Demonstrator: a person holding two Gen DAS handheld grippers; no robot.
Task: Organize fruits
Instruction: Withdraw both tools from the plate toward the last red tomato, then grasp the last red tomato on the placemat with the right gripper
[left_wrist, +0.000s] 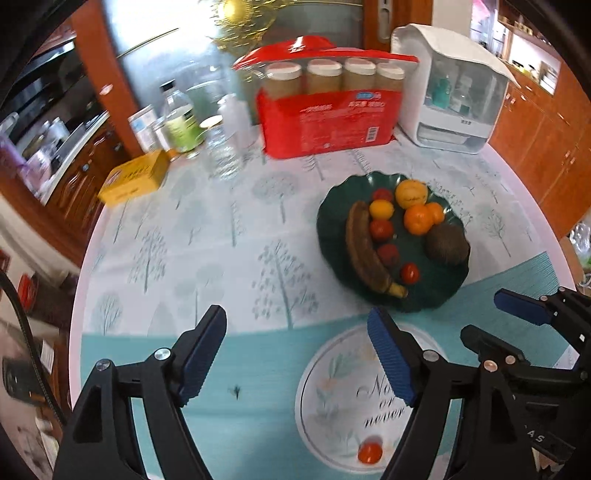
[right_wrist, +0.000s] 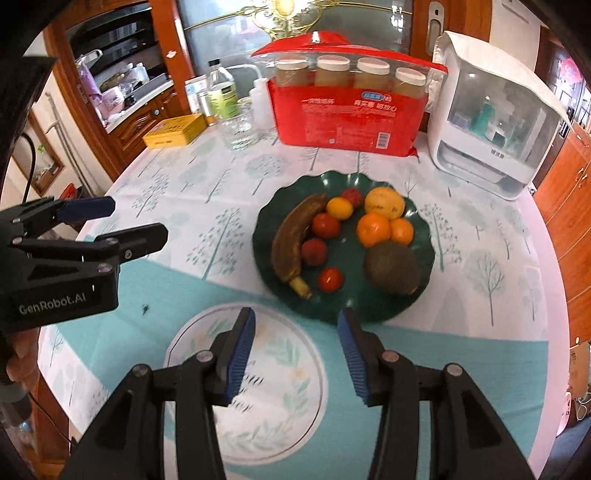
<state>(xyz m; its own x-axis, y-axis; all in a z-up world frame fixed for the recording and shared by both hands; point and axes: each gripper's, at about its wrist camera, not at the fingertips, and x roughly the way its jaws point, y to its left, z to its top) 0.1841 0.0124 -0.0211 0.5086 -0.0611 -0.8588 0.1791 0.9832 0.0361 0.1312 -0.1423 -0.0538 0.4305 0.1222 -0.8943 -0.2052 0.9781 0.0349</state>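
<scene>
Both grippers hover over the worktop (right_wrist: 480, 295), nothing held. Left gripper (left_wrist: 295, 354) has fingers wide apart; right gripper (right_wrist: 297, 350) fingers also apart, a bit narrower. In the right wrist view the left gripper shows at the left edge, fingers spread, above the cloth.

Green plate (right_wrist: 421, 295) sits mid-worktop, just ahead of the right gripper's fingertips. On it: brown banana (right_wrist: 291, 240) along the left side, stem end toward the camera; four small red fruits (tomatoes, probably) beside the banana, one at the back (right_wrist: 351, 196), two mid (right_wrist: 325, 225) (right_wrist: 314, 252), one near the front (right_wrist: 330, 279). A small yellow fruit (right_wrist: 340, 208) lies between the banana tip and the back red one. Large yellow-orange fruit (right_wrist: 384, 202) at the back right, two oranges (right_wrist: 373, 229) (right_wrist: 402, 232) touching in front of it, dark brown avocado-like fruit (right_wrist: 391, 271) at front right.

One more red fruit (left_wrist: 369, 453) lies off the plate on the round printed patch of the cloth, between the left gripper's fingers low in the left wrist view (on the cloth, not gripped).

Behind the plate: red pack (right_wrist: 347, 114) of cups, white appliance (right_wrist: 495, 136) to its right, bottles (right_wrist: 221, 92) and a glass (right_wrist: 240, 127) to the left, yellow box (right_wrist: 175, 130) far left.
</scene>
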